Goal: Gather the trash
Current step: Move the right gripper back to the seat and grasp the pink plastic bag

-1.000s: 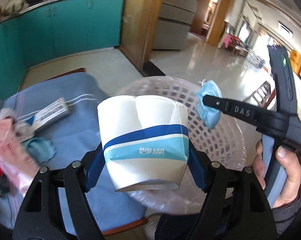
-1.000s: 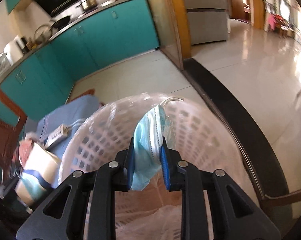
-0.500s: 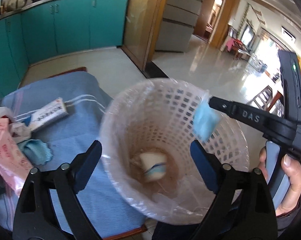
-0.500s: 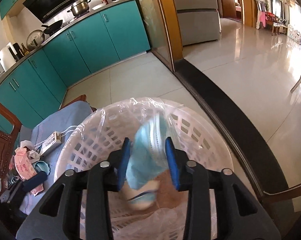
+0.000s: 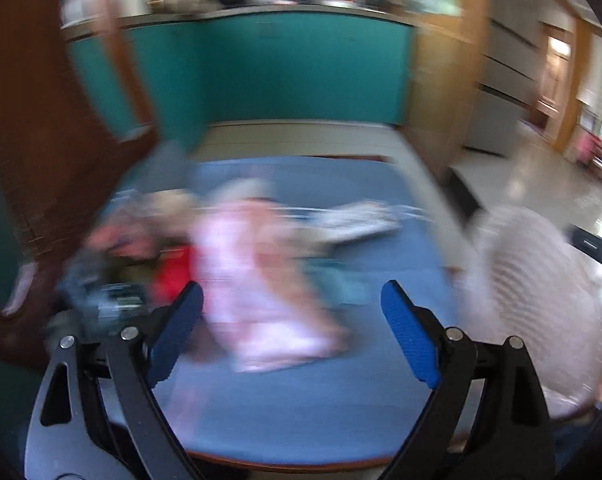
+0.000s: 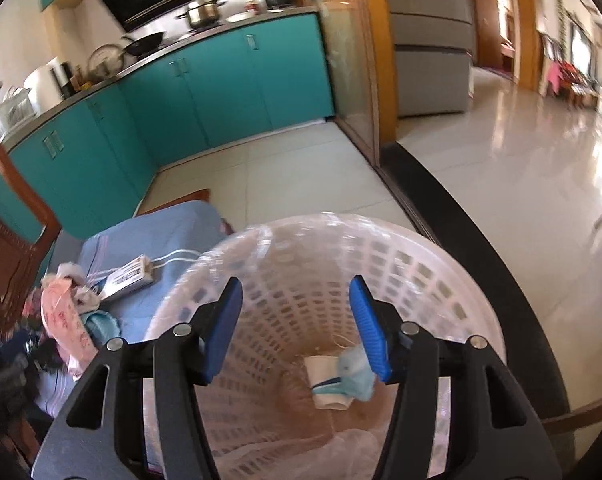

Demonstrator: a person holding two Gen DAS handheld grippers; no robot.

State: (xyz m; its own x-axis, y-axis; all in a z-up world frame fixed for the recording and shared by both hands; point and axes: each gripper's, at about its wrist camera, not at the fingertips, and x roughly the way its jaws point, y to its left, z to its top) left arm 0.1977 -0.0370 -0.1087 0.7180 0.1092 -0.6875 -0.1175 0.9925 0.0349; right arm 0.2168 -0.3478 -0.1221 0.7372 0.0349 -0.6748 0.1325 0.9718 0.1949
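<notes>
Kitchen interior: teal cabinets (image 6: 205, 92) are set beneath a dark counter (image 6: 149, 56) carrying pots. Pale floor tiles (image 6: 285, 168) are brightly lit by daylight from the right. A grey refrigerator (image 6: 429, 36) is framed by wooden doorways.

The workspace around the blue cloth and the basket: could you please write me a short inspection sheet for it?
Surface: blue cloth spread over a wooden seat.
Job's things: white lattice basket with a clear liner; inside lie a paper cup and a blue face mask.
Clutter: white printed box, pink packet, light blue wad, darker items at the cloth's left end, unclear.
Grippers: left gripper empty, jaws wide, over the pink packet, view blurred; right gripper empty, jaws have just been opening, above the basket.
Cables: nothing seen.
Surroundings: teal cabinets, pots on the counter, tiled floor.
</notes>
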